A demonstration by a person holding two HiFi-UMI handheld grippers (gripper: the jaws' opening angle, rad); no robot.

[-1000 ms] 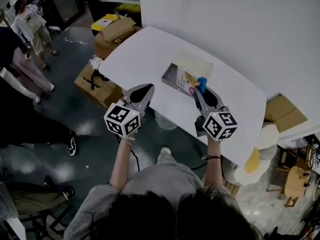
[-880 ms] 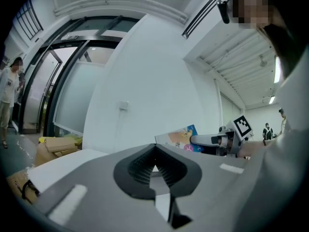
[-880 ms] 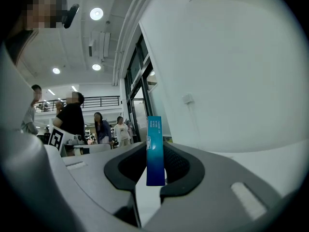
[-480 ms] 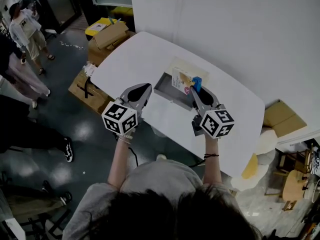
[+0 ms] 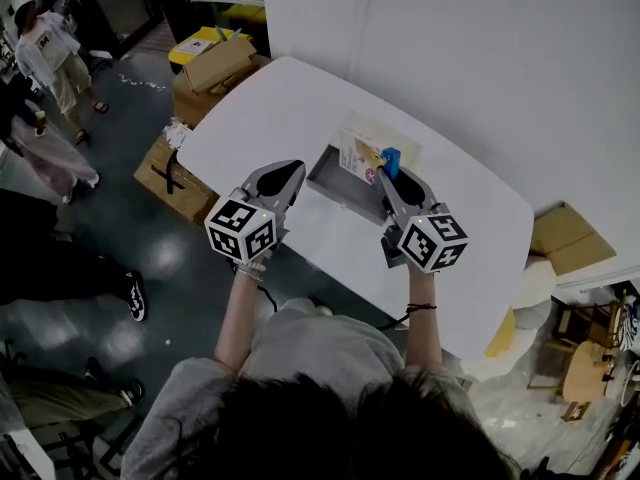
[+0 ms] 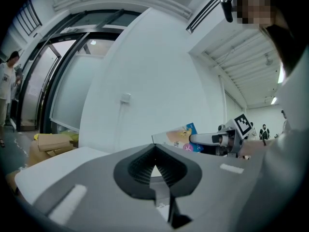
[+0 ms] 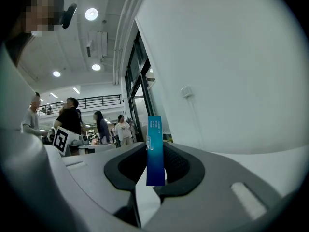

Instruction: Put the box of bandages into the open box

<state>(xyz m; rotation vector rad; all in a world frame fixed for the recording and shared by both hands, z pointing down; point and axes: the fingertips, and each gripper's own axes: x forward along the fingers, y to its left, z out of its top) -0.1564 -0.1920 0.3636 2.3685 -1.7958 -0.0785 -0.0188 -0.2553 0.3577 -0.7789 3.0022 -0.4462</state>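
Flanking white table [image 5: 290,108]: cardboard boxes [image 5: 225,66], bystanders [image 5: 45,43]

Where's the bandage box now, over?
Right gripper shut on box of bandages, held over the open box. Left gripper shut, empty, beside the open box. Nothing in the way.

Glossy card box of bandages [image 7: 154,151]; smooth matt table [image 5: 290,108]
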